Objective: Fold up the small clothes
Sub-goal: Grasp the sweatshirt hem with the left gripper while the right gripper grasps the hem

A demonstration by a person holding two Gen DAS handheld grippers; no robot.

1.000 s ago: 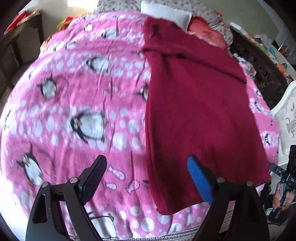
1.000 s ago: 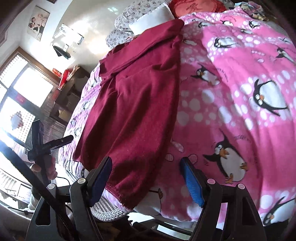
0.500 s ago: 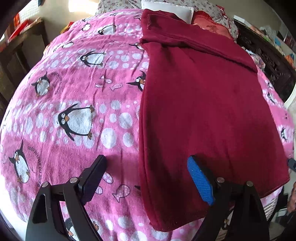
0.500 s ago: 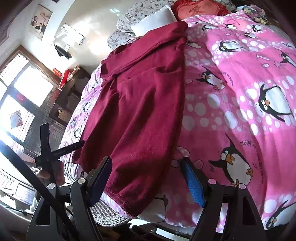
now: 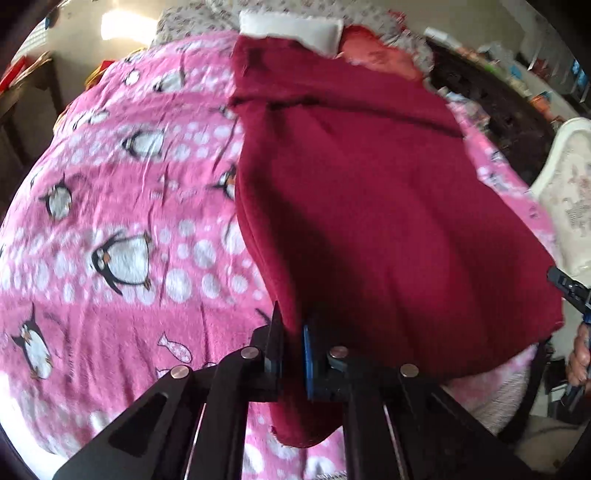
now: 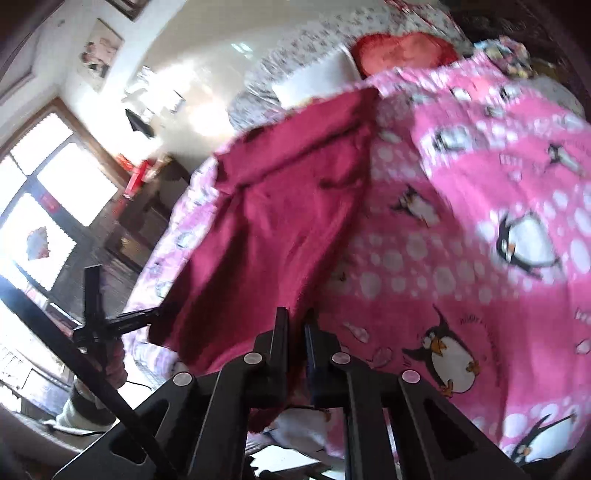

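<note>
A dark red garment (image 5: 376, 206) lies lengthwise on a pink penguin blanket (image 5: 122, 206), its far end near the pillows. My left gripper (image 5: 291, 332) is shut on the garment's near left corner, the cloth pinched between its jaws. In the right wrist view the same garment (image 6: 266, 229) hangs over the bed's near edge. My right gripper (image 6: 296, 328) is shut on its near right corner. The left gripper shows at the left of that view (image 6: 110, 321), and the right gripper at the right edge of the left wrist view (image 5: 572, 291).
The pink blanket (image 6: 480, 221) covers the bed. A white pillow (image 5: 291, 26) and a red cushion (image 5: 376, 55) lie at the head. A dark cabinet (image 5: 498, 103) and a white chair back (image 5: 569, 199) stand to the right. A window (image 6: 48, 206) is on the left.
Both grippers were open above the garment's near hem. Both have moved in and shut on its near corners. The hem is now bunched between the jaws.
</note>
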